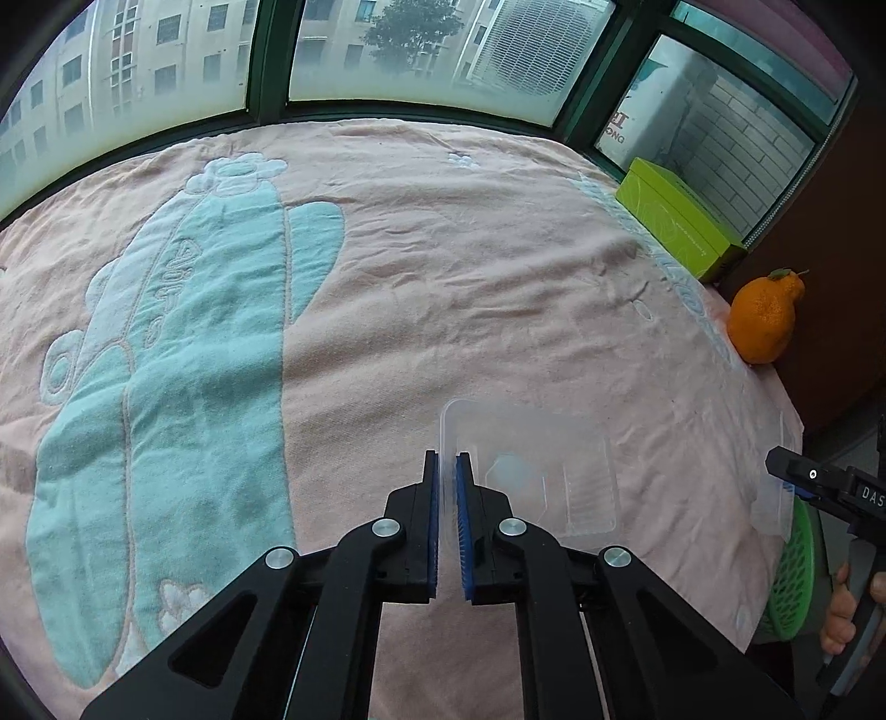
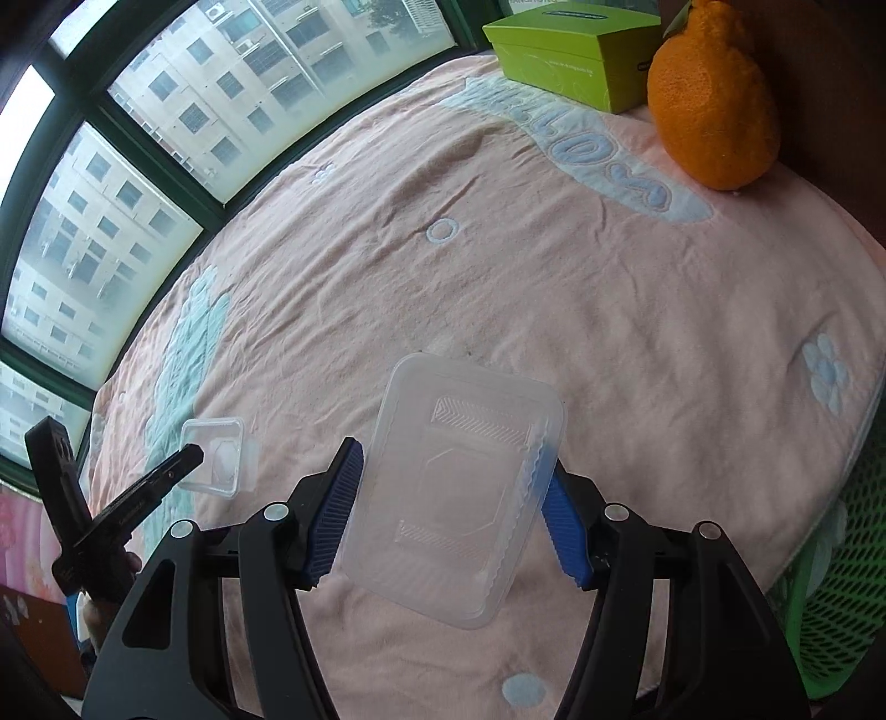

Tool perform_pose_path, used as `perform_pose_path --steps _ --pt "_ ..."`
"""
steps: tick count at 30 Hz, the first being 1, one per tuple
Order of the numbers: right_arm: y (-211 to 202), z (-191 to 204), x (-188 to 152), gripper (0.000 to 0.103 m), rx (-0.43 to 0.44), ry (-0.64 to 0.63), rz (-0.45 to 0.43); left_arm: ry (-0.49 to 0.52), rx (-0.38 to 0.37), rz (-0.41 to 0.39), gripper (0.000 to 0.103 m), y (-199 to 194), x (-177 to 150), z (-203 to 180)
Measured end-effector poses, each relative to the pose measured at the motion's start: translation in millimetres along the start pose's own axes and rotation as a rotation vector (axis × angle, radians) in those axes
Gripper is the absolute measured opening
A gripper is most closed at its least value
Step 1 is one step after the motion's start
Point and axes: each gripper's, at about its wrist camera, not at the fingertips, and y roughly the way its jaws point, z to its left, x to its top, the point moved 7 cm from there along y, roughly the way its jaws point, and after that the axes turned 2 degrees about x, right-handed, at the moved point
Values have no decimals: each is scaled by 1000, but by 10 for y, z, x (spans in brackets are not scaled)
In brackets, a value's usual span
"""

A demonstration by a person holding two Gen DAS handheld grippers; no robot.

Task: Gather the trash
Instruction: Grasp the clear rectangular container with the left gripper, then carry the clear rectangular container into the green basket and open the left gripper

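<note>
The left gripper is clenched on the near left rim of a small clear rectangular plastic container, whose thin wall sits between the blue ribbed pads; the container rests upright on the pink terry-cloth cover printed with a pale blue airplane figure. In the right wrist view the same container appears at left, with the left gripper on its rim. The right gripper grasps a larger clear rectangular plastic lid with embossed chevron strips; its blue pads press on the two long edges, and the lid is tilted, raised above the cover. A green perforated plastic basket stands just beyond the right edge of the covered surface; it also shows at the right margin of the left wrist view, beside the right gripper body and a hand. At the far right corner, a lime-green cardboard box lies on the cover, and a bumpy orange citrus fruit with a leaf stands just beside it. Green-framed windows border the far side.
</note>
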Motion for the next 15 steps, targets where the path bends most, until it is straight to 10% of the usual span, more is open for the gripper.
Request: perform_pose_path --steps 15 --pt "-980 -1398 -636 62 -120 147 -115 140 -163 21 6 -233 -234 -1166"
